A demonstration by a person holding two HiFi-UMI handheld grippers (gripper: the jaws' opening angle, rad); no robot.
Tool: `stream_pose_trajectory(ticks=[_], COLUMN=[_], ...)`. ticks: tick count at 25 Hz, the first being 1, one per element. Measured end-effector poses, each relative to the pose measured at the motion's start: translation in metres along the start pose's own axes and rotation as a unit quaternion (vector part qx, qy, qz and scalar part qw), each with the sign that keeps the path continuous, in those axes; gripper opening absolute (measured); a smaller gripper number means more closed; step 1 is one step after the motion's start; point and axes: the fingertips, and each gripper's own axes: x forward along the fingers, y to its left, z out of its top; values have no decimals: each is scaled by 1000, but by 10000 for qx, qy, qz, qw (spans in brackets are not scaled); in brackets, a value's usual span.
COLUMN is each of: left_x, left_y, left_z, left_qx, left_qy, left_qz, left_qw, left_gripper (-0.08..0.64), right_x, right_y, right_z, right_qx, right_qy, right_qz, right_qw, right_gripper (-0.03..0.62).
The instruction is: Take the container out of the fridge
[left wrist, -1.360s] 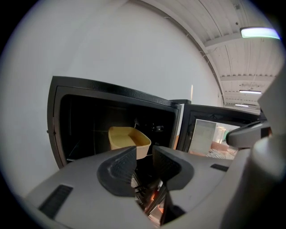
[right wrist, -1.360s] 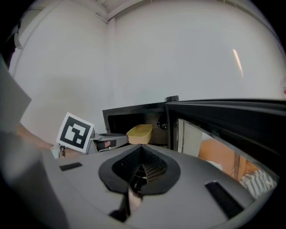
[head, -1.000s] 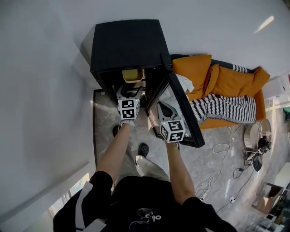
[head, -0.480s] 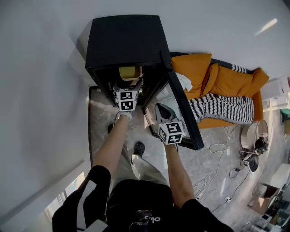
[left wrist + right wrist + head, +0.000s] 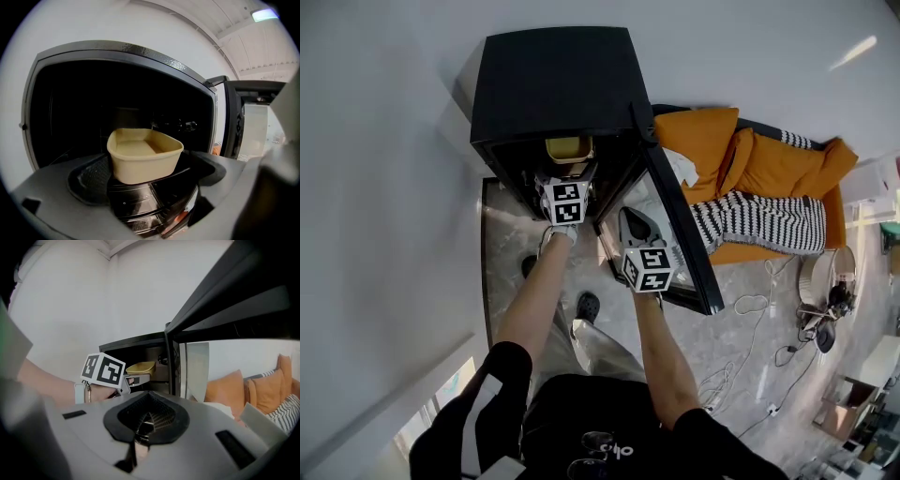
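Now the left gripper [image 5: 566, 176], whose jaws have just been opening, stands wide, with the beige container [image 5: 144, 160] between them inside the fridge [image 5: 553, 84], not pressed. The right gripper [image 5: 635, 223] is closed and empty. A shallow, uneven grip could tip the container over.

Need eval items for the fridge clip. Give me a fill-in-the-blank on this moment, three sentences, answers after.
1. The fridge door stands ___.
2. The left gripper has the ___ between its fingers, which have just been opening and do not press it.
3. The sofa to the right of the fridge is ___.
Missing words: open; container; orange.
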Motion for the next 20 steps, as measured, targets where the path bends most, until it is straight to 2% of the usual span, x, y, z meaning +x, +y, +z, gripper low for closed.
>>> stream_pose_trajectory(ticks=[7, 14, 20], left_x=[1, 10, 17], left_y=[-4, 3, 14], left_z=[-12, -11, -11], left_qx=[-118, -186, 11], left_qy=[56, 47, 112], left_qz=[46, 293, 564], left_qw=[9999, 9994, 9983], left_gripper=[547, 563, 557], right_x=[8, 15, 19], right_y=[6, 13, 12], right_z=[6, 5, 4], right_qx=[-57, -124, -142], right_qy=[35, 97, 145], right_qz=[3, 74, 84], right_qw=[10000, 9998, 9998], right_gripper=[8, 8, 8])
